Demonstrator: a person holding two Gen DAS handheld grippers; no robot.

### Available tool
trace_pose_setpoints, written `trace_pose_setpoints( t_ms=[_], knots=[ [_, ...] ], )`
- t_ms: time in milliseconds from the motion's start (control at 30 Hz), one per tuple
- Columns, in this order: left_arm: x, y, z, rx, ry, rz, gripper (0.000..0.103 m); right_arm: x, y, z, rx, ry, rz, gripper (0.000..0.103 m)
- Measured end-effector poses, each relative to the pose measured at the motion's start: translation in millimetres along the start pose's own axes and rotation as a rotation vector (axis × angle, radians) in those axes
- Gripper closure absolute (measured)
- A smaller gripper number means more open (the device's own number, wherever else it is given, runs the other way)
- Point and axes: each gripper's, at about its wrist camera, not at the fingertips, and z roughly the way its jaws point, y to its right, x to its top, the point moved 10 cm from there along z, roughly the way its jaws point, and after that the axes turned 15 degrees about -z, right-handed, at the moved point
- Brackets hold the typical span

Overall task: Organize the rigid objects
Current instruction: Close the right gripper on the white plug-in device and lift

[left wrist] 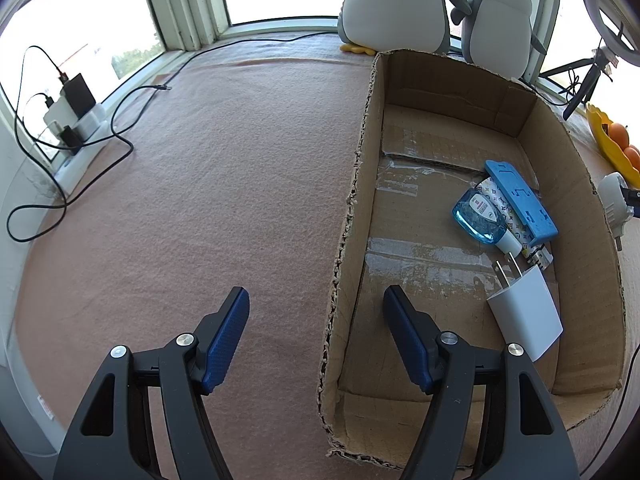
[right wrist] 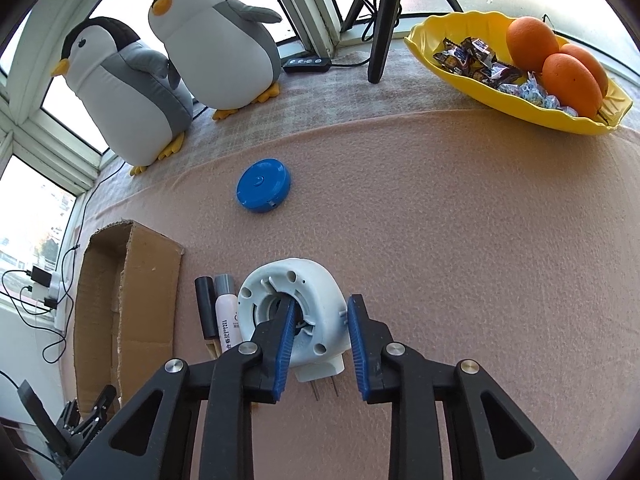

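A cardboard box [left wrist: 592,240] lies on the pink cloth; it also shows in the right wrist view [right wrist: 148,280]. In it lie a white charger [left wrist: 528,312], a blue sanitizer bottle [left wrist: 478,218], a blue flat piece [left wrist: 520,202] and a patterned item under them. My left gripper [left wrist: 316,300] is open and empty, straddling the box's left wall. My right gripper [right wrist: 320,312] is open around a white round plug device [right wrist: 296,312]; its left finger sits in the device's hollow, its right finger stands off the outer side. The device also shows in the left wrist view [left wrist: 614,204]. A blue round tape measure [right wrist: 263,186] lies further out.
Two tubes, dark [right wrist: 206,308] and white [right wrist: 227,316], lie between device and box. Two plush penguins [right wrist: 176,64] stand by the window. A yellow bowl [right wrist: 440,60] holds oranges and candy. A tripod leg [right wrist: 382,28] stands behind. A power strip with cables [left wrist: 76,120] lies far left.
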Motion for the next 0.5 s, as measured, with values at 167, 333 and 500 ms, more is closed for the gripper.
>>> trace_pose_setpoints(
  t_ms=[167, 333, 500],
  knots=[
    [0.0, 0.0, 0.1, 0.0, -0.001, -0.001, 0.032, -0.9, -1.4, -2.9, 0.004, 0.01, 0.003, 0.084],
    [-0.1, 0.1, 0.1, 0.0, 0.0, 0.0, 0.032, -2.8, -1.4, -5.6, 0.016, 0.023, 0.019, 0.085],
    [-0.2, 0.1, 0.1, 0.001, 0.001, 0.0, 0.032, -1.4, -1.5, -14.2, 0.021, 0.045, 0.027, 0.085]
  ],
)
